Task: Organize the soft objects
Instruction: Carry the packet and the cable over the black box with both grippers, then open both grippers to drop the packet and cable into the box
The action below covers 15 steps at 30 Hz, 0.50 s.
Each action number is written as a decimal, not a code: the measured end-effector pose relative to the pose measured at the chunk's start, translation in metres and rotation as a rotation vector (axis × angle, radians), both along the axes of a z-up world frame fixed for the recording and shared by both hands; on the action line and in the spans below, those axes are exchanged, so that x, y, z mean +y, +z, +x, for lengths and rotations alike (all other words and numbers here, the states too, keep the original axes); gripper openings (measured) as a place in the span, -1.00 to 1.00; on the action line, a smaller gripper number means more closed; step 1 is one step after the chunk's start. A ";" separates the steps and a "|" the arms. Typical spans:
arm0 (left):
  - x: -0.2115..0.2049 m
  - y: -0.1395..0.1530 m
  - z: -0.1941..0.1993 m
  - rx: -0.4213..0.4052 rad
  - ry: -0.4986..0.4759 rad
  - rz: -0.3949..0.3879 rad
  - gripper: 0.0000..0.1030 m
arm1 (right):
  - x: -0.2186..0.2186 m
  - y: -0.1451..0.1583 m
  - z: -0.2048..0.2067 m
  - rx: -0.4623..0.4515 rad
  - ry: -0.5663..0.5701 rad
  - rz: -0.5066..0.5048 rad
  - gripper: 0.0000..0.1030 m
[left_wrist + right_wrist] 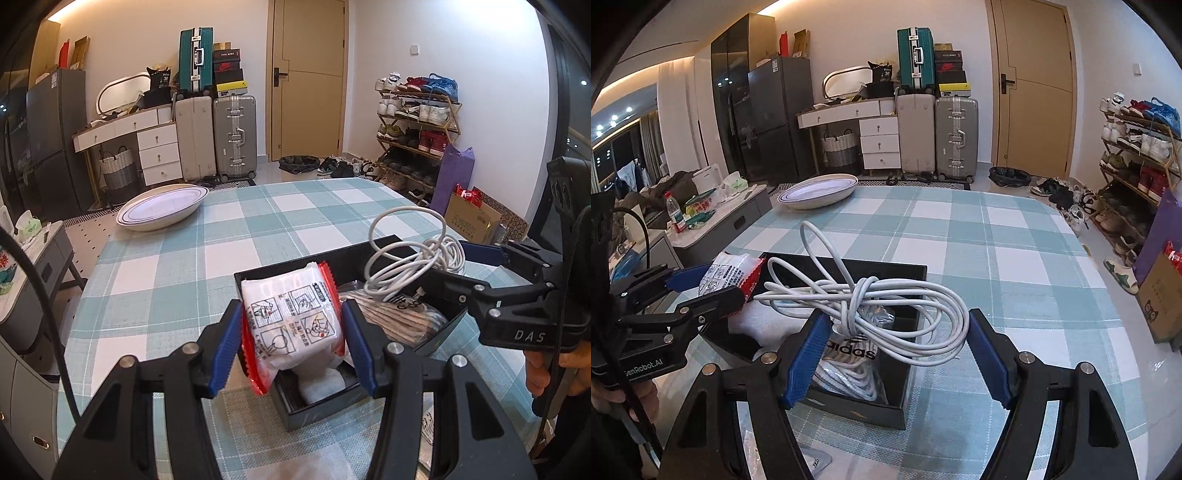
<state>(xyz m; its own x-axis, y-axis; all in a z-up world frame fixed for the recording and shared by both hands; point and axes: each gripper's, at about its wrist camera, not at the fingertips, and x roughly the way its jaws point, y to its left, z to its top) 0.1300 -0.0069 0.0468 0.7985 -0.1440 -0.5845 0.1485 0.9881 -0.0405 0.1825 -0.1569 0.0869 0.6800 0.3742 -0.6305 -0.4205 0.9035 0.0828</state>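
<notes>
Two grippers at a black box [436,332], each with something soft between its pads.

The left gripper [291,334] pinches a white packet with red crimped edges [295,317], held upright over the box's near-left corner; the packet's lower end hides what lies beneath. The right gripper [897,354] stands wide, the knotted white cable [871,306] lying between its pads over the box; whether both pads press it is hard to tell. Under the cable, a bagged Adidas item [849,350] is partly hidden. The box sits on a checked tablecloth [221,229].
</notes>
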 end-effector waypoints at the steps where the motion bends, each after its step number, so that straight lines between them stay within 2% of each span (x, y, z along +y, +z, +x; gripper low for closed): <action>1: 0.000 0.000 0.001 -0.001 0.001 0.003 0.03 | 0.002 -0.001 0.001 0.000 -0.002 -0.007 0.47; 15: -0.003 -0.005 0.012 0.006 0.009 0.007 0.04 | 0.027 -0.009 0.008 -0.061 -0.007 -0.149 0.48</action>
<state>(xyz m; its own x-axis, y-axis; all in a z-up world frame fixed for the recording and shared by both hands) 0.1421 -0.0100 0.0420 0.7965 -0.1327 -0.5899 0.1391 0.9897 -0.0348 0.1905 -0.1299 0.0779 0.7210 0.2752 -0.6360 -0.4145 0.9068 -0.0775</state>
